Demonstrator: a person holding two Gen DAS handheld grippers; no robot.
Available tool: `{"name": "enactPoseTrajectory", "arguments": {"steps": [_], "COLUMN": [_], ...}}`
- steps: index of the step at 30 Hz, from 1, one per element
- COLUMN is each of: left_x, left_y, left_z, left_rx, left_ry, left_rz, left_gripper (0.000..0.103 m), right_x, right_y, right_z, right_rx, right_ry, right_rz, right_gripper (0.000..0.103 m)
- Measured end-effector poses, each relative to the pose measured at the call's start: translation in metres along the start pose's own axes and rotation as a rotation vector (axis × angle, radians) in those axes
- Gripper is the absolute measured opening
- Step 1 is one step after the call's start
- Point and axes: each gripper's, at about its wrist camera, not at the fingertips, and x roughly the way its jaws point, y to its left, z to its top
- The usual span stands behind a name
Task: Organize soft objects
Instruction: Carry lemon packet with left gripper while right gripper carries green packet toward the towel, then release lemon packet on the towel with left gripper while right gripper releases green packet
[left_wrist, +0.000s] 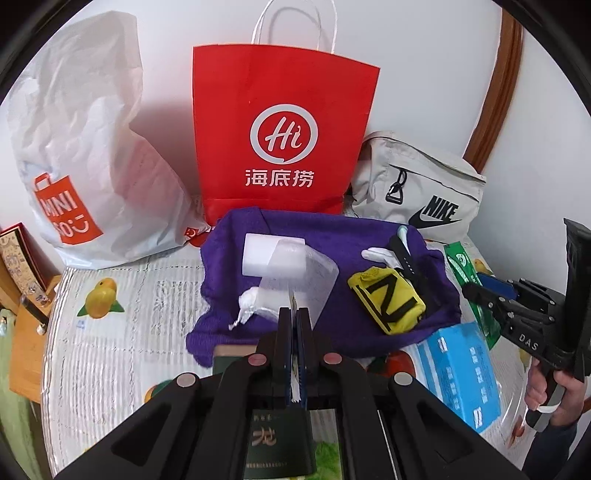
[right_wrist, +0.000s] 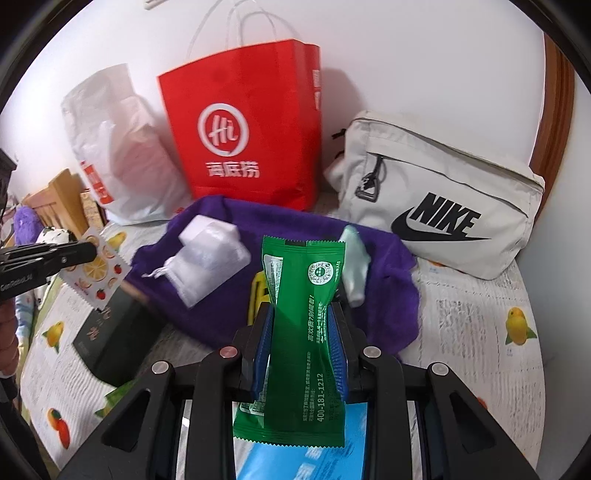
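1. Holding a thin fruit-print sachet (right_wrist: 99, 269), the left tool (left_wrist: 294, 314) has its two fingers pressed together on it; in the left wrist view only the sachet's thin edge shows between the blue pads.
2. Under the left tool lies a dark green box (left_wrist: 275, 439) on the bench (left_wrist: 122, 332).
3. Ahead of the left tool spreads a purple cloth (left_wrist: 332, 229), and on it, just in front of the fingertips, rests a white drawstring pouch (left_wrist: 291, 284) beside a white foam block (left_wrist: 258, 254).
4. To the right of this tool, on the same cloth, sits a yellow pouch (left_wrist: 388, 299), with a black strap (left_wrist: 402, 254) touching it.
5. Far ahead stand a white Miniso bag (left_wrist: 96, 155), a red paper bag (left_wrist: 284, 125) and a Nike bag (left_wrist: 424, 192).
6. The right tool (right_wrist: 301, 321) is clamped on a green packet (right_wrist: 303, 332), which stands upright between the pads, pinched narrow at its middle.
7. Below the right tool lies a blue box (right_wrist: 306, 458).
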Motion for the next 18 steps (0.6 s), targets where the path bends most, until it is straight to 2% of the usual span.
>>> {"name": "enactPoseTrajectory", "arguments": {"steps": [8, 18], "left_x": [0.024, 0.061], "left_y": [0.002, -0.003], "left_z": [0.018, 0.035], "left_rx": [0.004, 0.006], "left_ry": [0.016, 0.053], "left_rz": [-0.005, -0.037], "left_gripper": [0.003, 0.003], "right_x": [0.031, 0.069], "right_y": [-0.009, 0.009], "right_z": [0.017, 0.033], "right_rx": [0.004, -0.039], "right_ry": [0.026, 0.079], "right_rz": [0.003, 0.077], "right_gripper": [0.029, 0.03]}}
